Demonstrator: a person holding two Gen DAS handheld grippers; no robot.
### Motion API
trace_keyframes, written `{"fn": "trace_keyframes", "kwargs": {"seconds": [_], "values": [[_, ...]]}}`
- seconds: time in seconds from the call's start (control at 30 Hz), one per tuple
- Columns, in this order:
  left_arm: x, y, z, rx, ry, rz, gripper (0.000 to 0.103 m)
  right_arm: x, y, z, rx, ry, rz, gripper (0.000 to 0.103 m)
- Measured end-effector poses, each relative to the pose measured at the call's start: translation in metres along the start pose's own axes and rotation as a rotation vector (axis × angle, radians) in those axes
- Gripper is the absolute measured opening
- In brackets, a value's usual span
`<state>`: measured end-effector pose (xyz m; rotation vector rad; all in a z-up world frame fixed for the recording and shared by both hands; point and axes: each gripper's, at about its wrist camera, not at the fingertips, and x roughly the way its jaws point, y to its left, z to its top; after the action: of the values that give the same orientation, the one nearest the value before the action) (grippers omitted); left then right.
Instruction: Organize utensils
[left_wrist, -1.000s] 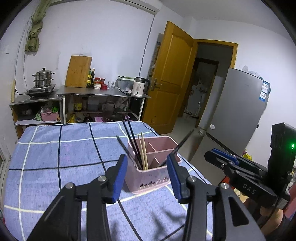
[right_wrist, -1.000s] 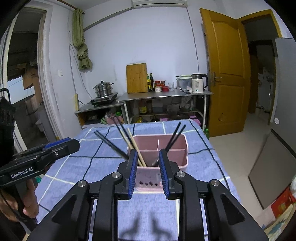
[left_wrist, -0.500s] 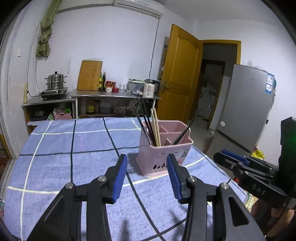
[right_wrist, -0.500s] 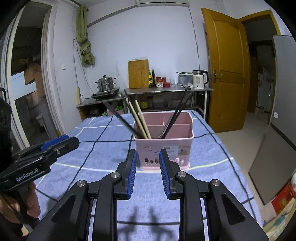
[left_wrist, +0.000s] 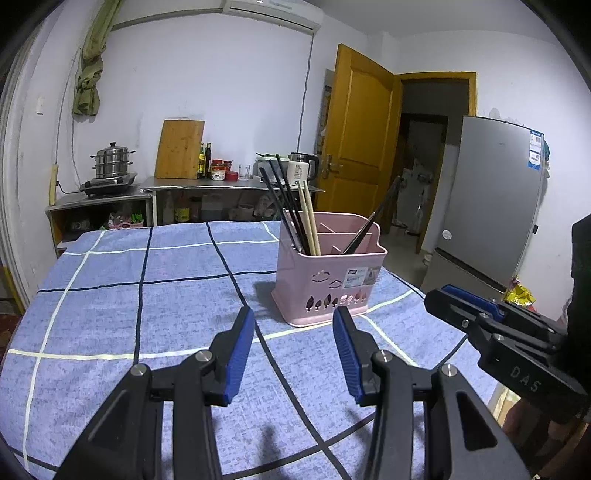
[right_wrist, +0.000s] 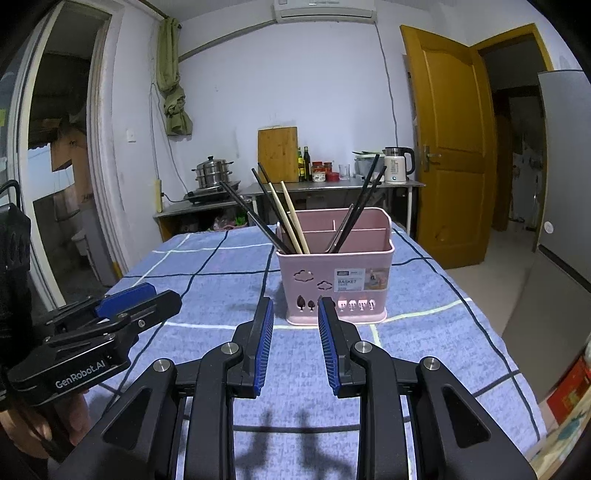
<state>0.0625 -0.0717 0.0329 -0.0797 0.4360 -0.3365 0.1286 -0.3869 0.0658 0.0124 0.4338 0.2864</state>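
Observation:
A pink utensil basket (left_wrist: 328, 273) (right_wrist: 334, 275) stands on the blue checked tablecloth (left_wrist: 147, 295). Black chopsticks (left_wrist: 286, 201) (right_wrist: 258, 214) and wooden chopsticks (left_wrist: 309, 221) (right_wrist: 291, 218) lean in its left compartment. More black chopsticks (right_wrist: 356, 210) (left_wrist: 369, 229) lean in another compartment. My left gripper (left_wrist: 293, 325) is open and empty, a short way in front of the basket. My right gripper (right_wrist: 295, 314) is open and empty, just in front of the basket. Each gripper shows in the other's view, the right one (left_wrist: 465, 306) and the left one (right_wrist: 129, 299).
The table's right edge (right_wrist: 517, 354) drops to the floor beside a grey fridge (left_wrist: 491, 199). A steel counter (right_wrist: 325, 184) with a cutting board, bottles, a kettle and a steamer pot stands behind the table. A yellow door (right_wrist: 450, 147) is open at the right.
Both grippers have drawn back and lowered, so the basket now stands farther ahead and is seen more from the side. Both have stayed open and empty.

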Motion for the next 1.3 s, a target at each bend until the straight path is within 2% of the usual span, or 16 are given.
{"fn": "trace_keyframes", "kwargs": {"seconds": [0.63,1.3], "values": [[-0.0004,0.0016,-0.003,0.008,0.013,0.009,0.047,-0.0031,0.0005,-0.0039,-0.008,0.005,-0.032,0.026],[-0.0028,0.0088,-0.0026,-0.023,0.002,0.033,0.05,-0.0029,0.0051,-0.0044,-0.013,0.013,-0.02,0.026]]}}
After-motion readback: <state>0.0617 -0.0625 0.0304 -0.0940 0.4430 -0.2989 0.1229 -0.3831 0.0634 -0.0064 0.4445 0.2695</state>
